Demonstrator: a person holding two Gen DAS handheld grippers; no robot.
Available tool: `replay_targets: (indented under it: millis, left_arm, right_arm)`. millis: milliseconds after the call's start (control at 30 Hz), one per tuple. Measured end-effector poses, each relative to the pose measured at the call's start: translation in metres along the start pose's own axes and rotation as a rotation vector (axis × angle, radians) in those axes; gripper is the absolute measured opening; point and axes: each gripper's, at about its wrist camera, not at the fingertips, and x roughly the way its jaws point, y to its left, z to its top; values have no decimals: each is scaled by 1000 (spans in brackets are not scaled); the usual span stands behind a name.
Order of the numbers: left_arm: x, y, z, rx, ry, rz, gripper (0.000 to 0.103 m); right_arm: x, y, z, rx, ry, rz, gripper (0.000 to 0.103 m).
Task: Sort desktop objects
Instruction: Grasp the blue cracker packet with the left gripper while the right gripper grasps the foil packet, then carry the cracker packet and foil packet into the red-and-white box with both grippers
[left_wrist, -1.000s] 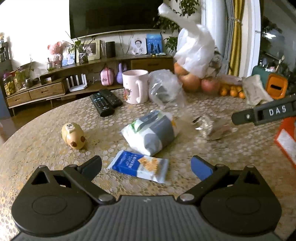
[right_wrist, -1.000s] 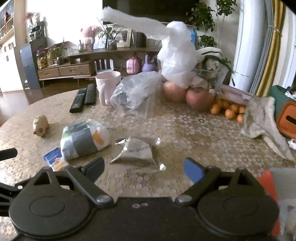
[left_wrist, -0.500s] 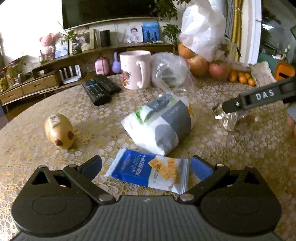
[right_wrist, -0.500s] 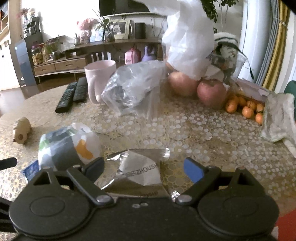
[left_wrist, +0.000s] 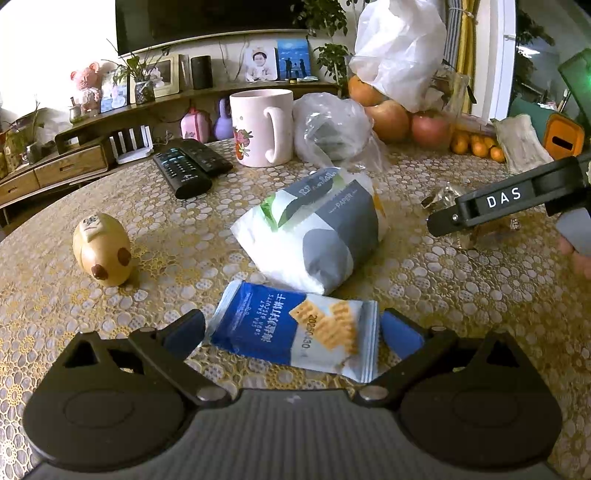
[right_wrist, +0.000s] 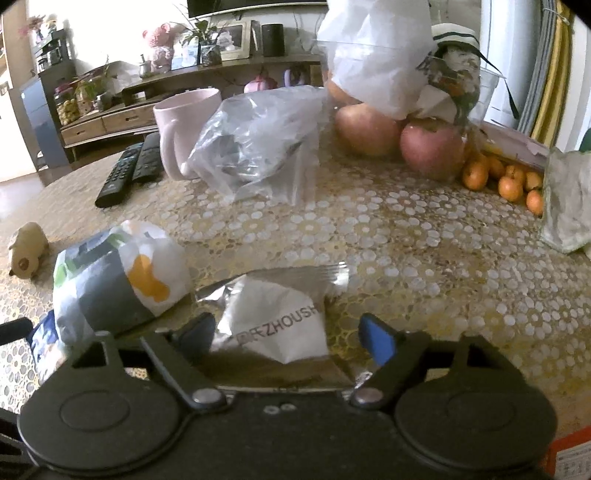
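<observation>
A blue and white biscuit packet (left_wrist: 299, 332) lies flat on the table between the fingers of my open left gripper (left_wrist: 293, 330). A silver and white foil packet (right_wrist: 275, 321) lies between the fingers of my open right gripper (right_wrist: 288, 334); it also shows in the left wrist view (left_wrist: 443, 195), partly behind the right gripper's body (left_wrist: 509, 199). A white and grey tissue pack (left_wrist: 314, 232) lies between the two packets and shows in the right wrist view (right_wrist: 114, 277).
A pig figurine (left_wrist: 101, 249) sits at the left. Further back stand two remotes (left_wrist: 188, 166), a pink mug (left_wrist: 262, 127), a clear plastic bag (right_wrist: 258, 144), apples (right_wrist: 432, 147), small oranges (right_wrist: 509, 181) and a white bag (left_wrist: 402, 48). An orange box corner (right_wrist: 572, 458) is at the lower right.
Both grippers have moved forward and down. The biscuit packet now sits between the left fingers and the foil packet between the right fingers. Both stay open.
</observation>
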Motion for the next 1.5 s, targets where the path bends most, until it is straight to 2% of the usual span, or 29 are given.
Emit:
replay_targets:
  millis: [133, 200, 300, 467, 800, 1000, 1500]
  left_arm:
    - [-2, -1, 0, 0, -5, -10, 92]
    - [-4, -2, 1, 6, -7, -15, 85]
    - [-5, -6, 2, 21, -5, -5, 83]
    - [-11, -9, 4, 19, -7, -3, 77]
    - [-29, -21, 3, 2, 4, -22, 73]
    - [-55, -41, 1, -4, 2, -59, 73]
    - [-131, -105, 9, 17, -32, -156, 73]
  right_arm:
    - [-2, 4, 0, -6, -2, 12, 66]
    - [-6, 6, 0, -17, -12, 12, 61]
    - [-10, 7, 1, -23, -17, 4, 54]
    - [-21, 4, -4, -18, -21, -6, 52]
    - [-64, -1, -21, -4, -27, -9, 51]
    - [-102, -4, -35, 11, -37, 12, 51]
    - [-201, -34, -85, 82, -30, -1, 51]
